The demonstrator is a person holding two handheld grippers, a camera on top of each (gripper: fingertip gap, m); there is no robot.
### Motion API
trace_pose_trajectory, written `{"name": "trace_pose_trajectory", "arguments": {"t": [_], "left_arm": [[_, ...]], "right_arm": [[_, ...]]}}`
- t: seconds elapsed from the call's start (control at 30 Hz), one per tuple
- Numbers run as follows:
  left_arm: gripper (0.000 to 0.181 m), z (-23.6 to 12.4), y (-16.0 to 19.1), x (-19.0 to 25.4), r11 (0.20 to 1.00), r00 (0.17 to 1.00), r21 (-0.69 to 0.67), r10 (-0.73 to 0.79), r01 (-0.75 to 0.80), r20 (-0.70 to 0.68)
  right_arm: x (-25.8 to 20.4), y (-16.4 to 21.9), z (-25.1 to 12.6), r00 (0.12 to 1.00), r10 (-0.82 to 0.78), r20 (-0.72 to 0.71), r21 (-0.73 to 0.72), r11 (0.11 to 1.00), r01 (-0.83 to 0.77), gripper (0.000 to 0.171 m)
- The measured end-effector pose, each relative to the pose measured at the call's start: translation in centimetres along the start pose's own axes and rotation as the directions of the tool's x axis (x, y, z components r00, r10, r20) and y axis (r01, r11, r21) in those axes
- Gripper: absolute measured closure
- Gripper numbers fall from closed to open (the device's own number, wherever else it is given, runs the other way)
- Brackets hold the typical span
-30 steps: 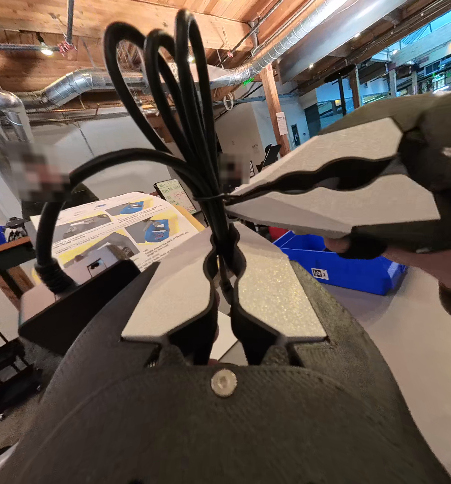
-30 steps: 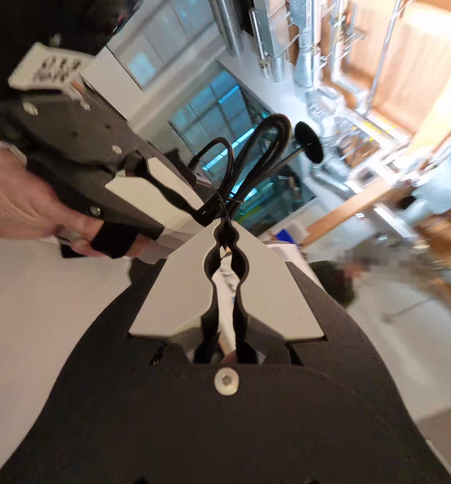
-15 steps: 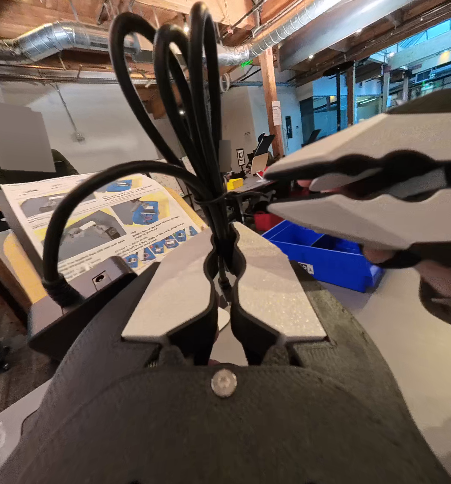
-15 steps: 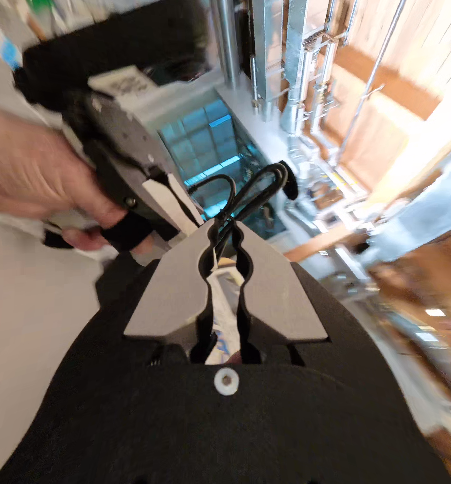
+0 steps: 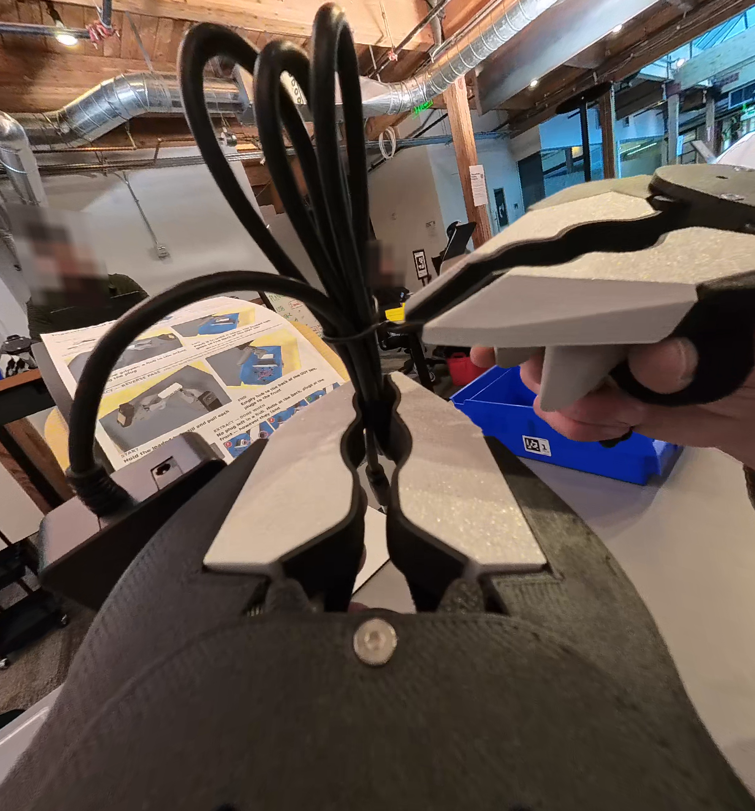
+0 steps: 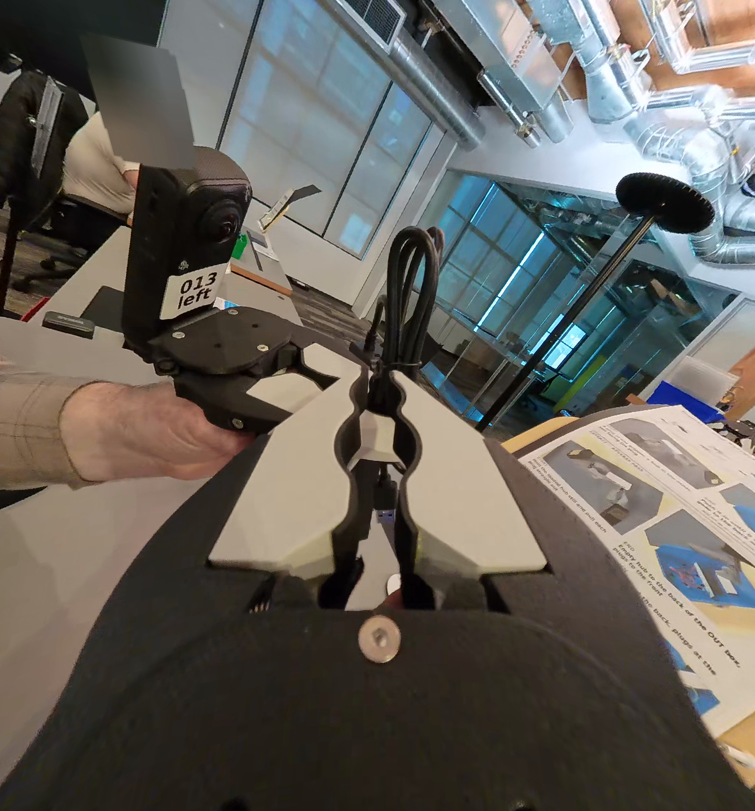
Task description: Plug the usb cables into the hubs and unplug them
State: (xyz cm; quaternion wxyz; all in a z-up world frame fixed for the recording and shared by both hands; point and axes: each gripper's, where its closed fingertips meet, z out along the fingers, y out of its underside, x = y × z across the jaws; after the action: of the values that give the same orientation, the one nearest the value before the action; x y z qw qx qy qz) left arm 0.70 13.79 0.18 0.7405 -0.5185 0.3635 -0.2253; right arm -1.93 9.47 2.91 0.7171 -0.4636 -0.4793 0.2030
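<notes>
1. No cable is plugged in yet, I judge: the coiled cable bundle [image 5: 323, 210] is tied by a thin tie [image 5: 358, 335].
2. The left gripper [image 5: 373, 395] clenches the bundle between its fingertips; the right gripper [image 5: 411, 313] pinches the tie just beside them.
3. Loops run upward beyond the fingers, long axis roughly vertical; the blue-tipped plug [image 6: 386, 504] hangs downward.

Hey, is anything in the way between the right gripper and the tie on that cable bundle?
Nothing visible. The right gripper has its tips at the loose end of the tie, right beside the cable bundle, which the left gripper is shut on.
</notes>
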Motion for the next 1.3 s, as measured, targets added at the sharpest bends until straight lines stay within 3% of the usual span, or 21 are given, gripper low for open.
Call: {"name": "trace_pose_trajectory", "arguments": {"t": [0.17,0.3,0.57,0.87,1.07,1.3], "left_arm": [[0.176,0.0,-0.1,0.1,1.000,1.000,0.007,0.004,-0.004,0.001],[0.176,-0.1,-0.2,-0.1,1.000,1.000,0.011,0.003,-0.003,0.005],[0.176,-0.1,-0.2,0.0,1.000,1.000,0.014,0.008,-0.008,0.003],[0.176,0.0,0.0,0.0,1.000,1.000,0.007,0.014,-0.014,0.006],[0.176,0.1,0.3,0.1,0.999,0.999,-0.015,0.050,-0.049,0.020],[0.176,-0.1,-0.1,0.0,1.000,0.999,0.005,0.024,-0.024,0.028]], "right_arm": [[-0.1,0.4,0.2,0.999,0.029,0.016,-0.003,1.000,-0.029,0.170],[0.0,-0.1,-0.3,0.992,0.106,0.063,0.029,0.994,-0.108,0.163],[0.1,-0.5,-0.6,0.946,0.282,0.161,0.070,0.953,-0.295,0.168],[0.4,-0.3,-0.6,0.946,0.291,0.141,0.074,0.950,-0.303,0.171],[-0.2,-0.9,-0.4,0.990,0.122,0.072,0.058,0.990,-0.126,0.171],[-1.7,1.0,0.7,0.997,-0.053,0.055,-0.094,0.994,0.058,0.171]]}}
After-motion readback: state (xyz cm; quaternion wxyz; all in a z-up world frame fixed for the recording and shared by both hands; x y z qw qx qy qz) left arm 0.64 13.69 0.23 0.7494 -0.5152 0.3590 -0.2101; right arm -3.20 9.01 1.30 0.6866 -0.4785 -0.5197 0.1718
